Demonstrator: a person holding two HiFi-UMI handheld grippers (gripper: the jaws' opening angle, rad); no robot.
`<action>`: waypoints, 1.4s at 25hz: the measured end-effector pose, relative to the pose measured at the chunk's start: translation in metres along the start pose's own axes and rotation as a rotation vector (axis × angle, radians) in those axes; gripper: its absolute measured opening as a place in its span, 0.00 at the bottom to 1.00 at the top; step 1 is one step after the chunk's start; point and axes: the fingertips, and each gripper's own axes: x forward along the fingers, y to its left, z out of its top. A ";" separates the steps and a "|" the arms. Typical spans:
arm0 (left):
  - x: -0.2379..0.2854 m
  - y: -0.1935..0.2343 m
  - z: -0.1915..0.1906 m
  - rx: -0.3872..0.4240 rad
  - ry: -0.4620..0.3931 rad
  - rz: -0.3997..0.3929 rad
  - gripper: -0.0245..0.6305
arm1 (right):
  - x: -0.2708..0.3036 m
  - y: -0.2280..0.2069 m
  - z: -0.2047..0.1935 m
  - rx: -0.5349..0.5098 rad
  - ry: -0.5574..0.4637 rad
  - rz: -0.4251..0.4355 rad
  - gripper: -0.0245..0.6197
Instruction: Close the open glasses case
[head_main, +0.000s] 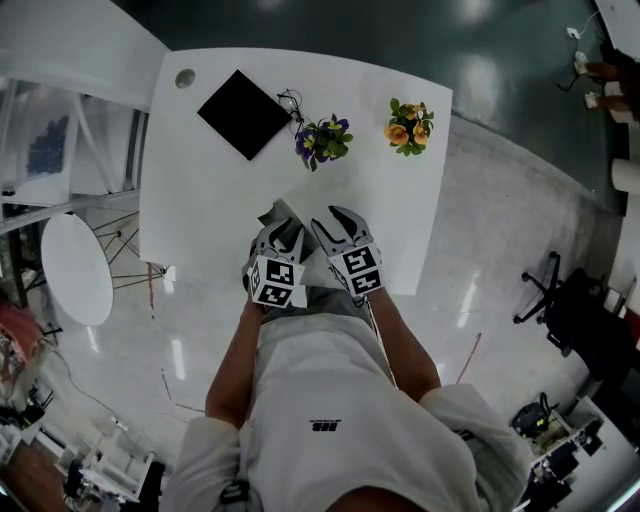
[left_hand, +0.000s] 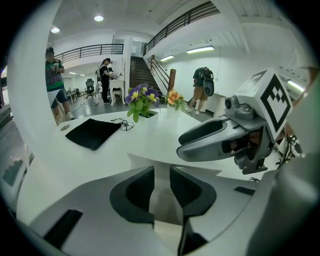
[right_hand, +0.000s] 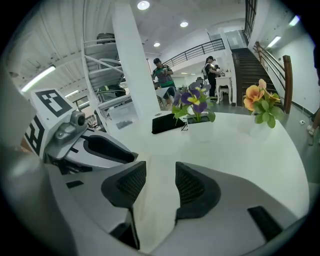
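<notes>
Left gripper (left_hand: 161, 172) & right gripper (right_hand: 160, 167) are held at table (head_main: 200, 200) near edge, jaws a little apart, nothing gripped. Black flat case (head_main: 244, 113) is seen far left, well apart; prob. light, thin, easily slid. Best taken at lid's free edge.

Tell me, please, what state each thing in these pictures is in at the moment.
Left gripper: open, nothing between its jaws.
Right gripper: open, nothing between its jaws.
Black case: lying flat on the far side of the table, touched by neither gripper.
Purple flowers: upright on the table.
Orange flowers: upright on the table.
</notes>
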 end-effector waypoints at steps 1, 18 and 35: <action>0.001 -0.001 0.000 -0.001 0.000 -0.001 0.21 | 0.001 0.000 -0.001 -0.002 0.002 0.003 0.33; 0.000 0.000 -0.001 0.015 -0.029 -0.055 0.21 | 0.009 0.009 -0.003 0.028 0.004 -0.040 0.31; -0.014 0.002 -0.010 0.021 -0.064 -0.106 0.21 | 0.004 0.027 -0.006 0.025 -0.001 -0.113 0.29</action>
